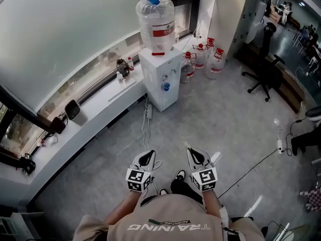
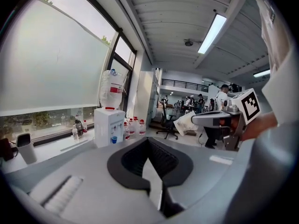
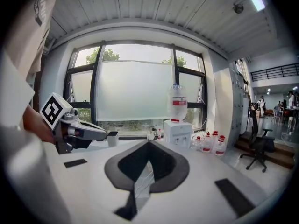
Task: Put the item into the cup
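**Left gripper** [image 1: 150, 154]: jaws brought together at the tips with nothing between them. It was held low in the lower centre of the head view, above the floor.

**Right gripper** [image 1: 191, 151]: likewise closed and empty. It was just beside the left one and touched nothing.

**Blue cup** [image 1: 166, 87]: small, standing in the tap recess of the water dispenser [image 1: 158, 69] at upper centre, well apart from both grippers. What it contained could not be seen.

**Item for the cup:** could not be told from anything in view.

**Grey floor** [image 1: 225, 124]: a white cable [image 1: 144, 134] trailed across it from the dispenser toward the grippers.

**Large bottle** [image 1: 156, 21]: stood upended on top of the dispenser.

**Spare bottles** [image 1: 200, 56]: red-capped, clustered on the floor just right of the dispenser.

**White sill** [image 1: 100, 104]: ran along the left of the frame under a window blind [image 1: 60, 29]. It carried a dark container [image 1: 72, 109] and some small bottles [image 1: 123, 67] that were too small to identify.

**Office chair** [image 1: 265, 67]: black, at upper right.

**Cut off or unclear:** the person's torso was cut by the bottom edge. Figures in the far room were too small to make out.
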`<state>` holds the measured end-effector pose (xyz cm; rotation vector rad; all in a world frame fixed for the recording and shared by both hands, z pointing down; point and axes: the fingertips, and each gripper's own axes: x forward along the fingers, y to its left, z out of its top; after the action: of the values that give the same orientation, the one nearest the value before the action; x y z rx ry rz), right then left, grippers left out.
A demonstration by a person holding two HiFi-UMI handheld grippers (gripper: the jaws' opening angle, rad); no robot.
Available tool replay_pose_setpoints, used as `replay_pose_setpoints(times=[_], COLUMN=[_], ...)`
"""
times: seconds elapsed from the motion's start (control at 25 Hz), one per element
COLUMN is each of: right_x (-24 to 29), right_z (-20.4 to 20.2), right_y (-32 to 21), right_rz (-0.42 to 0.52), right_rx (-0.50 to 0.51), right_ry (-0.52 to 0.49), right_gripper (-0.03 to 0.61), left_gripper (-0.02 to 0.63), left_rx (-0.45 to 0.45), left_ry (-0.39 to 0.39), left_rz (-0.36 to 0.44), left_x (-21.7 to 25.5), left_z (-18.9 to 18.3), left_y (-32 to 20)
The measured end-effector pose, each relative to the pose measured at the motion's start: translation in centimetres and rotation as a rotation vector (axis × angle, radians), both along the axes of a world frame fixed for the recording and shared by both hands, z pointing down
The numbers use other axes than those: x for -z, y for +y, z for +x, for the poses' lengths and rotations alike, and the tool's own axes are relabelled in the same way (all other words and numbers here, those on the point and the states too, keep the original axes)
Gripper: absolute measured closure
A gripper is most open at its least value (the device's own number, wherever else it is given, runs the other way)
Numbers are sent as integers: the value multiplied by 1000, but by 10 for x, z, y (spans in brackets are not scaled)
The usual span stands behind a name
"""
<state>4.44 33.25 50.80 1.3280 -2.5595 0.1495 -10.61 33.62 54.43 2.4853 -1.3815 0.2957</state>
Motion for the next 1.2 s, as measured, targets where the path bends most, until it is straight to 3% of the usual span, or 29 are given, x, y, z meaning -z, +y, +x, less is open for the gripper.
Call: replay_pose_setpoints(times=[0.4, 0.6, 0.92, 1.2], right_x=[-2, -7, -22, -24], right_z=[43, 65, 76, 67], right_y=[-95, -135, -180, -234], right_rz=[-5, -2, -43, -44], right_rx=[63, 86, 85, 42], right_ry=[-71, -81, -96, -91], right_gripper=[568, 568, 568, 568], left_gripper=[606, 606, 606, 606], left_rx=[12, 17, 62, 29], left_ry=[-56, -61, -53, -36], left_rz=[64, 57, -15, -18], left_x=[28, 29, 8, -3], left_z=[53, 82, 80, 71], left_y=[-101, -133, -171, -227])
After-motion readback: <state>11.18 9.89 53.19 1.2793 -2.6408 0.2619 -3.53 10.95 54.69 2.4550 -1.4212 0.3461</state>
